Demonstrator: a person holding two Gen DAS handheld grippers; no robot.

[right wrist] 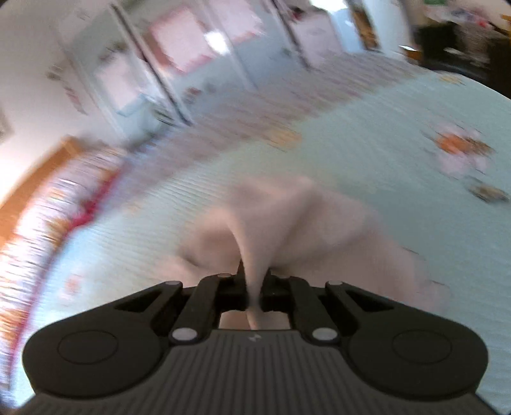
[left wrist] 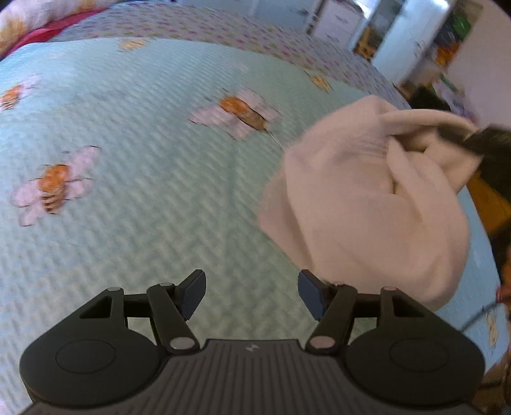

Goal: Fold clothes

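A pale pink garment [left wrist: 367,204] hangs bunched above the light blue bedspread [left wrist: 143,223], at the right of the left wrist view. My right gripper [left wrist: 466,137] pinches its top edge there. In the right wrist view the right gripper [right wrist: 254,277] is shut on a fold of the pink garment [right wrist: 287,217], which drapes away below it; this view is blurred. My left gripper [left wrist: 250,295] is open and empty, just left of the garment's lower edge, above the bedspread.
The bedspread has bee and flower prints [left wrist: 54,185] and a dotted border [left wrist: 223,32]. A flowered pillow [left wrist: 38,19] lies at the far left. White wardrobes [right wrist: 159,64] and a wooden bed frame [right wrist: 41,172] stand beyond the bed.
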